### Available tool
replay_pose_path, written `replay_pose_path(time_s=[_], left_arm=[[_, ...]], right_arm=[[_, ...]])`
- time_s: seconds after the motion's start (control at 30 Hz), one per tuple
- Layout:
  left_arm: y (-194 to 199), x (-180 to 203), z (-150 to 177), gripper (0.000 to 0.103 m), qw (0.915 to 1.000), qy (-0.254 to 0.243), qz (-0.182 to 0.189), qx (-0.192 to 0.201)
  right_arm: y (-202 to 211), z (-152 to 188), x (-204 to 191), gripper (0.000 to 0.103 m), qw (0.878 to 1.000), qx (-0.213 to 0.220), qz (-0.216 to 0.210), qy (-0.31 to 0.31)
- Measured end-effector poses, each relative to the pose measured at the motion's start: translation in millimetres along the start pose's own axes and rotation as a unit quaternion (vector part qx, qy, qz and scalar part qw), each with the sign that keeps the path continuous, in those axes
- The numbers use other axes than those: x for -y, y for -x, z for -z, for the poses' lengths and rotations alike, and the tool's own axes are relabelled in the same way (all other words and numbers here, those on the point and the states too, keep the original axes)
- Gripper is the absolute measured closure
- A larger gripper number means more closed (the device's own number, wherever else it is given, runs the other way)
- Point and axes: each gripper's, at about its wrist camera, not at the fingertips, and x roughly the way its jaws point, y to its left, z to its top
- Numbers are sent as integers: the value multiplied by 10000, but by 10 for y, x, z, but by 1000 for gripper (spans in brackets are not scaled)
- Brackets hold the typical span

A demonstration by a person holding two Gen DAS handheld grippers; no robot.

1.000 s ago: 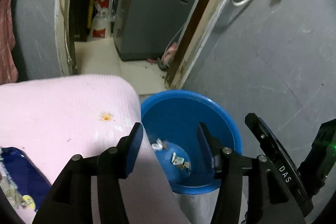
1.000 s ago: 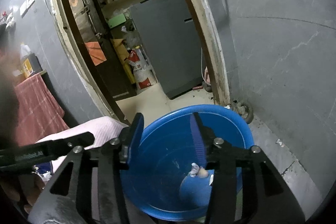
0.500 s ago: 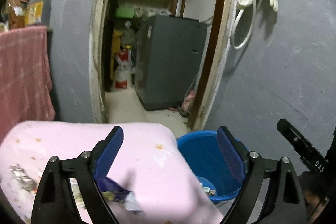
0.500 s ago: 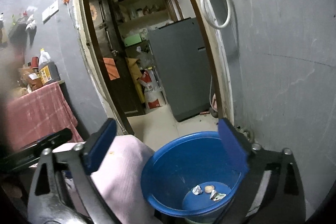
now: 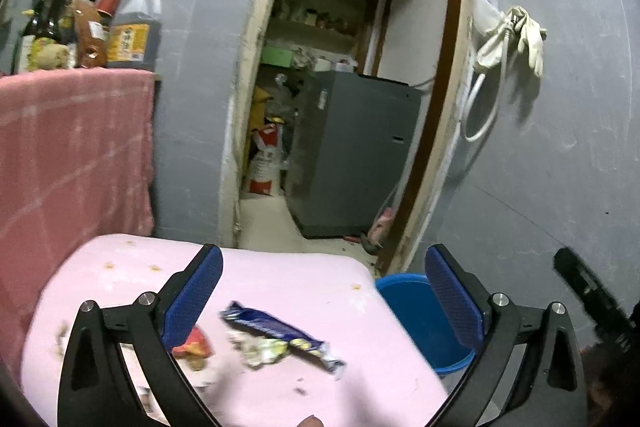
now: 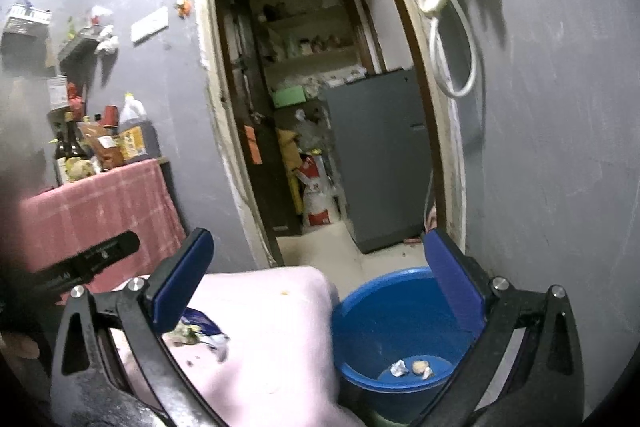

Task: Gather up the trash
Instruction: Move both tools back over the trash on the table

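My left gripper [image 5: 324, 291] hangs over the pink cloth-covered surface [image 5: 280, 279] with its blue-padded fingers [image 5: 192, 299] spread wide and nothing between them. Just below and between those fingers lies the trash: a dark blue wrapper [image 5: 276, 331] stretched diagonally, a crumpled pale scrap [image 5: 260, 349] touching its lower side, and an orange-red scrap [image 5: 192, 345] partly hidden behind the left finger. I hold my right gripper [image 6: 320, 279] equally wide and empty, straddling the edge of the pink surface [image 6: 272, 311] on its left side and the blue bucket [image 6: 360, 307] on its right. From the right wrist I can see into the bucket, where a few small scraps [image 6: 412, 369] rest on the bottom; the left wrist shows only the bucket's [image 5: 404, 299] rim and inner wall beside the surface's far right corner. The left view gives me the whole pile in the open, while in the right view only the blue wrapper's [image 6: 200, 323] end peeks out from behind the left finger. Beyond, both views show a grey wall, an open doorway with a grey cabinet [image 5: 352, 151] inside, and bottles [image 5: 132, 31] on a red-checked cloth [image 5: 72, 155].
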Motion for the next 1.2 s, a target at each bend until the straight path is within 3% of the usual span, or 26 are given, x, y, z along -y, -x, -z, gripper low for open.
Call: replay_pose_path(time_s=[0.27,0.7,1.0,1.2], left_arm=[[445,-259,43,3,9990,-37,-383,243],[951,-648,177,3,9944,-131,-897,539],[1097,-941,373,3,9906,-40,-1260,528],[1079,-1065,519,3,9898,-53,-1376,371]], right_arm=[[189,-67,-365,0,9996,135,-180,178],[261,102,-934,0,9971,251,-619,377],[177,247,-1242,0,9930,182,-995,617],[43,406,-1300,0,9917,-94,-1113,645]])
